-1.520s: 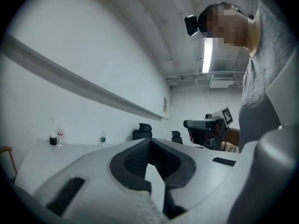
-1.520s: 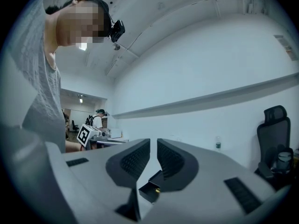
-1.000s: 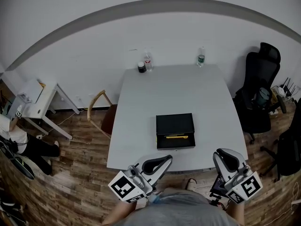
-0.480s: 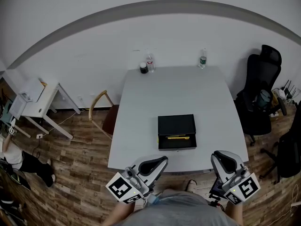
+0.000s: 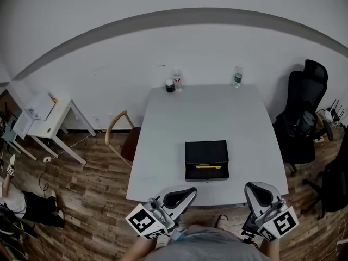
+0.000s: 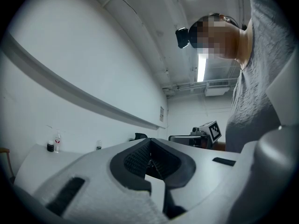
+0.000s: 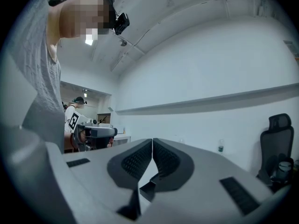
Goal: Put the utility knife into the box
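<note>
A black box (image 5: 206, 159) lies open on the white table (image 5: 217, 113), toward its near edge. The yellow utility knife (image 5: 208, 167) lies inside the box along its near side. My left gripper (image 5: 185, 192) hangs shut and empty below the table's near edge, left of the box. In the left gripper view its jaws (image 6: 150, 158) meet with nothing between them. My right gripper (image 5: 255, 192) hangs shut and empty off the near right of the table. In the right gripper view its jaws (image 7: 152, 146) touch along a thin seam.
Two bottles (image 5: 177, 80) (image 5: 238, 76) and a dark jar (image 5: 169, 86) stand at the table's far edge. A wooden chair (image 5: 120, 135) sits left of the table, a black office chair (image 5: 304, 113) to its right, a small white side table (image 5: 46, 121) far left.
Both grippers stay where they were, shut. The table and box have shifted slightly down and right in the head view as the head moved.
</note>
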### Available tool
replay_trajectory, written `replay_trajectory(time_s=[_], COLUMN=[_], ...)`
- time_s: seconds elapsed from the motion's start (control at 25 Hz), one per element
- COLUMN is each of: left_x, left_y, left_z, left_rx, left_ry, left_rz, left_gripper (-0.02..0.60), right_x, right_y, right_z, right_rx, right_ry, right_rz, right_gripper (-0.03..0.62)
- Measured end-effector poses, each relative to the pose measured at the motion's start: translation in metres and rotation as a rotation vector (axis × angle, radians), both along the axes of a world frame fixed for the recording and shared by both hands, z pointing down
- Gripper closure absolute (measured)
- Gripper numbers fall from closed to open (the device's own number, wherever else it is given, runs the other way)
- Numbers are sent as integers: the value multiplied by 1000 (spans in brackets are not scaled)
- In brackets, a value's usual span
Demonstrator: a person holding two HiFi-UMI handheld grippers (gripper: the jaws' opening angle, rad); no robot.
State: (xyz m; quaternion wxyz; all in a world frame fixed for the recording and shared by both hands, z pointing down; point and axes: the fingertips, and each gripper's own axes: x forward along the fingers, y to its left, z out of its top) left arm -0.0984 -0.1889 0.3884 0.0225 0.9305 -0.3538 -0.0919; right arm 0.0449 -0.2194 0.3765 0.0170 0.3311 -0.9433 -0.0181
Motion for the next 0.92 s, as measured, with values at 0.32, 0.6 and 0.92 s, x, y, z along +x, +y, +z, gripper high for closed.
replay_trajectory(time_s=[0.32, 0.6, 0.92], left_x=[2, 1, 1], left_y=[-4, -3, 0], left_z=[-1, 1, 1], left_rx=[1, -5, 0], left_ry=[-8, -7, -7], left_rz=[2, 1, 6], left_gripper=[565, 565, 565], right_x=[-3, -6, -6], right_y=[-6, -5, -2], right_z=[-2, -2, -1], right_rx=[-5, -10, -15], right_ry=[3, -1, -2], right_rz=[-9, -18, -23], right_gripper=[563, 564, 564])
